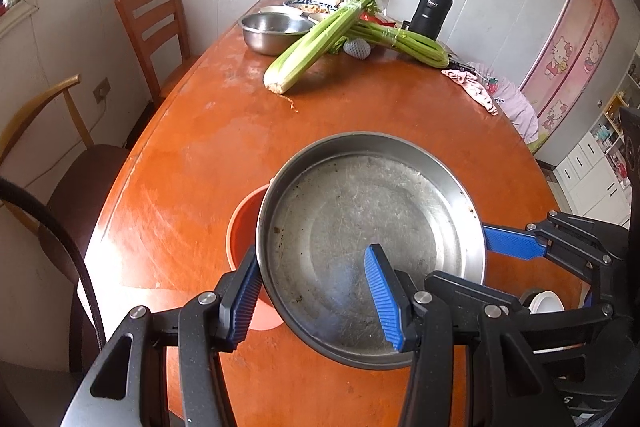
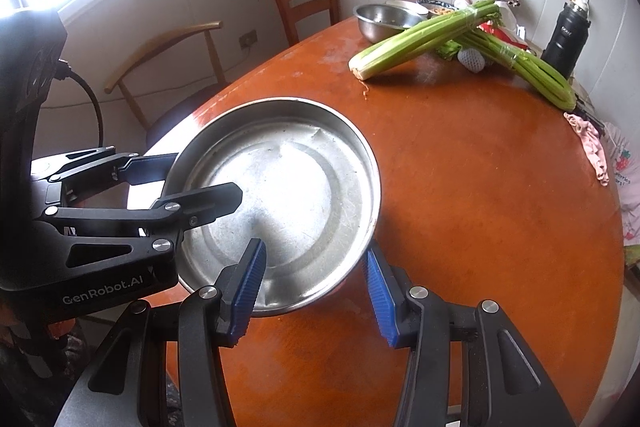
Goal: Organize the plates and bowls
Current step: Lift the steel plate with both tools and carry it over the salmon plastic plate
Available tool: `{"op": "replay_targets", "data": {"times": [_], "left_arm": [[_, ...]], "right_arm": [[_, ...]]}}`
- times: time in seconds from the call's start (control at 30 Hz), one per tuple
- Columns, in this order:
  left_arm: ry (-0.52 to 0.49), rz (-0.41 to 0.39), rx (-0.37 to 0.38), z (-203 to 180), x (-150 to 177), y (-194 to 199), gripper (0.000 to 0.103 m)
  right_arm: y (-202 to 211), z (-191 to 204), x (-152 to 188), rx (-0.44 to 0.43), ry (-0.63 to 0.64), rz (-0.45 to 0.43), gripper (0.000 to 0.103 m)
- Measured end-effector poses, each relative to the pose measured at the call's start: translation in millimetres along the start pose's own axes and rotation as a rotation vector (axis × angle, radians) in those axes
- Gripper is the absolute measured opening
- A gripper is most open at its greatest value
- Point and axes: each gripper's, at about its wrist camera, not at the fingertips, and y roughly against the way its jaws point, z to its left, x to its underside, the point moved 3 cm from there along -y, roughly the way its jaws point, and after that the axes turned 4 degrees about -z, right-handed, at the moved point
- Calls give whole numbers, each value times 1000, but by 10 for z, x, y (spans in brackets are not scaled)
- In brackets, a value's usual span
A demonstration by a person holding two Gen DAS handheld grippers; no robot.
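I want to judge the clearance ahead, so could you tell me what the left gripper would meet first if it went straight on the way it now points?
The left gripper already straddles the rim of the metal pan, so going on it would probably meet the pan's bottom first; the orange bowl lies just underneath. Depth is unclear.

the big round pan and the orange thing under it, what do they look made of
The round pan looks like stainless steel or a similar bare metal: grey, dully reflective, its flat bottom scuffed with fine scratches and dark specks. The orange container beneath it looks like plastic, going by its matte, uniform colour and smooth rim, though little of it shows.
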Motion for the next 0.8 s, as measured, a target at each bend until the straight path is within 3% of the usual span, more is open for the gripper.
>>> {"op": "replay_targets", "data": {"times": [0.8], "left_arm": [[49, 64, 8, 199, 141, -306, 51]], "right_arm": [[-299, 93, 85, -1, 22, 73, 52]]}}
